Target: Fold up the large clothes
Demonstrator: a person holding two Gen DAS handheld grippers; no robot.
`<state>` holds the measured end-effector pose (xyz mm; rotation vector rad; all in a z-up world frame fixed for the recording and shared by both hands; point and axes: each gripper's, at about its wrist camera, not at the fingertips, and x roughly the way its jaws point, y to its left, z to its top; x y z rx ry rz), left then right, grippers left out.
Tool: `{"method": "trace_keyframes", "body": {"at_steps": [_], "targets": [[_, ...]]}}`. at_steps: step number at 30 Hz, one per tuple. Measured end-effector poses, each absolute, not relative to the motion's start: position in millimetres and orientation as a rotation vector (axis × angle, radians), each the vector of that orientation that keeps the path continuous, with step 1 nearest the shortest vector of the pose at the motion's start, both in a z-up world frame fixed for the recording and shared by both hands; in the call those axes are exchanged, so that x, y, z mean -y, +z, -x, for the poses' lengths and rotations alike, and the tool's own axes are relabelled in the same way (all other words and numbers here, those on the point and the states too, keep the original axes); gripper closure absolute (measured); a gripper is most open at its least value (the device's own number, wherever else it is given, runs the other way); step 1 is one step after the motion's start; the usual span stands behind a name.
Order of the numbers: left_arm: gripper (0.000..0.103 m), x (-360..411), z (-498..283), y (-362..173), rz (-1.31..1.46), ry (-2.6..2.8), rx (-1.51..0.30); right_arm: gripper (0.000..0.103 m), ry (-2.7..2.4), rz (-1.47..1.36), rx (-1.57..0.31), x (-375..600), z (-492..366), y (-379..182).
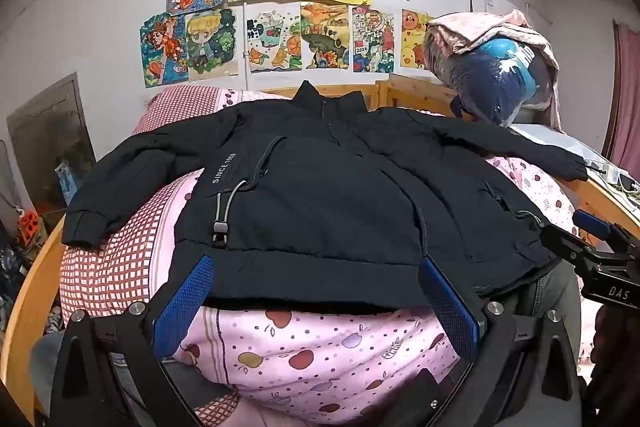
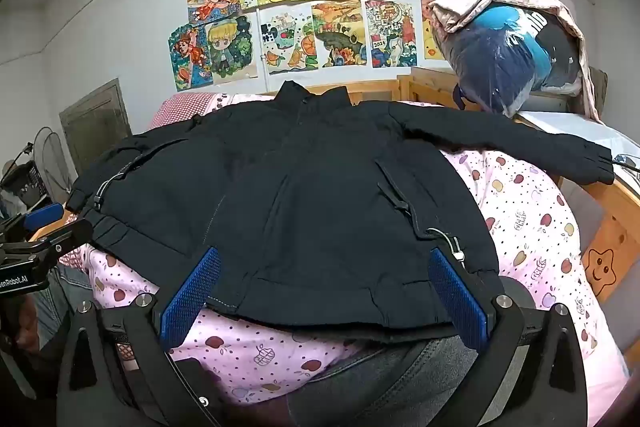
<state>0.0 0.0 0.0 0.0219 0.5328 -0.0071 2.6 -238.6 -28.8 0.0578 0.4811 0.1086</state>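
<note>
One jacket (image 1: pixel 320 187), two grippers (image 1: pixel 316 291), eleven drawings (image 1: pixel 280 7)

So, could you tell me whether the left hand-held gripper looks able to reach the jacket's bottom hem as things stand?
Probably yes: the left hand-held gripper is open, and the hem of the jacket lies flat on the quilt between its fingers, with nothing in between.

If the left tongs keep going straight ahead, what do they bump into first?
Most likely the black jacket: the open left tongs point at its bottom hem, which lies right between their tips. Exact depth is unclear.
</note>
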Motion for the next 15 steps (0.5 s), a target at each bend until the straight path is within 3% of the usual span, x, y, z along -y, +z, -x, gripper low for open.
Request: {"method": "trace_keyframes", "body": {"at_steps": [15], "targets": [[0.000, 0.0, -0.1, 0.0, -0.018, -0.009, -0.535, 0.001, 0.109, -0.059, -0.486, 240.6, -3.2, -28.9]]}}
